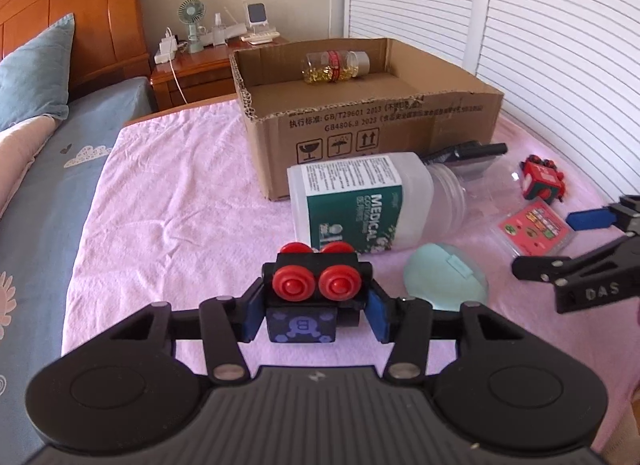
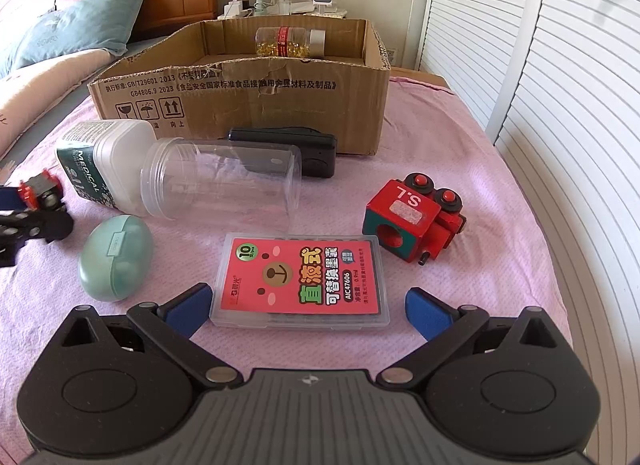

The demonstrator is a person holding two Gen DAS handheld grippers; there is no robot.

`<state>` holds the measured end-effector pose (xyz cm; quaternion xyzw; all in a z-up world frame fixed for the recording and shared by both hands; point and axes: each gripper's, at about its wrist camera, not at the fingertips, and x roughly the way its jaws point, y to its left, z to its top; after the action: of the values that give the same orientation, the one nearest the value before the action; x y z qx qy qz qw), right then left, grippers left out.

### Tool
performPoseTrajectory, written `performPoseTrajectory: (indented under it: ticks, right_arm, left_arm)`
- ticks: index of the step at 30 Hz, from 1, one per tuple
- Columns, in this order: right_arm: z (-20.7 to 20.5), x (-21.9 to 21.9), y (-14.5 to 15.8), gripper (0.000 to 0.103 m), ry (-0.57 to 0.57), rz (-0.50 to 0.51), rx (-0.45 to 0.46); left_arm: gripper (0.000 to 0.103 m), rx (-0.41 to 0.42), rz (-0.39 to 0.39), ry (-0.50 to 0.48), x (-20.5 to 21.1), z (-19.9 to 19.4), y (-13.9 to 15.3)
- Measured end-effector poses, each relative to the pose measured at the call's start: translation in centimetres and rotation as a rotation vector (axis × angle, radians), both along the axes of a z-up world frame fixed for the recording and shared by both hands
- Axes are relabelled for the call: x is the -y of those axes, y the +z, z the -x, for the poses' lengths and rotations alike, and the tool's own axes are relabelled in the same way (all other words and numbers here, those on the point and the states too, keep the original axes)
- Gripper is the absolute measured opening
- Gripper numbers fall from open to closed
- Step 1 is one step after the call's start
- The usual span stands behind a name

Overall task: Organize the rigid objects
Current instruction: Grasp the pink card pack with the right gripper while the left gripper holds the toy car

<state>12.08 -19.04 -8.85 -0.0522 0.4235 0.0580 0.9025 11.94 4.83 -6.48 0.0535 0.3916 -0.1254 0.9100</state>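
Left claw point(image 1: 314, 311) level, clamped on black toy train point(image 1: 316, 285); right claw point(image 2: 308, 305) spread wide, straddling refill case point(image 2: 302, 281).

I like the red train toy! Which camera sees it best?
The right wrist view: the red train toy lies close and sharp on the pink cloth. The left wrist view shows it small and distorted near the right edge.

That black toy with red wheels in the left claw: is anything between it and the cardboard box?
Yes. The medical bottle lies on its side between the black toy, held in the left claw, and the cardboard box.
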Motion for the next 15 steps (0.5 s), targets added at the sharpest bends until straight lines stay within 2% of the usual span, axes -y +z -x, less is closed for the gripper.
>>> performPoseTrajectory:
  ticks: [3,9,15]
  right_arm:
    - [0.0,-0.1,0.0,0.103,-0.001,0.0,0.001]
    - [0.3,0.1,-0.1,0.103,0.01,-0.003,0.011]
    - [0.5,0.2,-0.3,0.103,0.03,-0.008,0.035]
  left_arm:
    - [0.051,-0.033,-0.004,-0.028,-0.1,0.5,0.3]
    - [0.052,-0.029,-0.014,-0.005,0.0,0.6,-0.6]
    - [0.068,0.0,-0.032,0.015,0.1,0.5,-1.1]
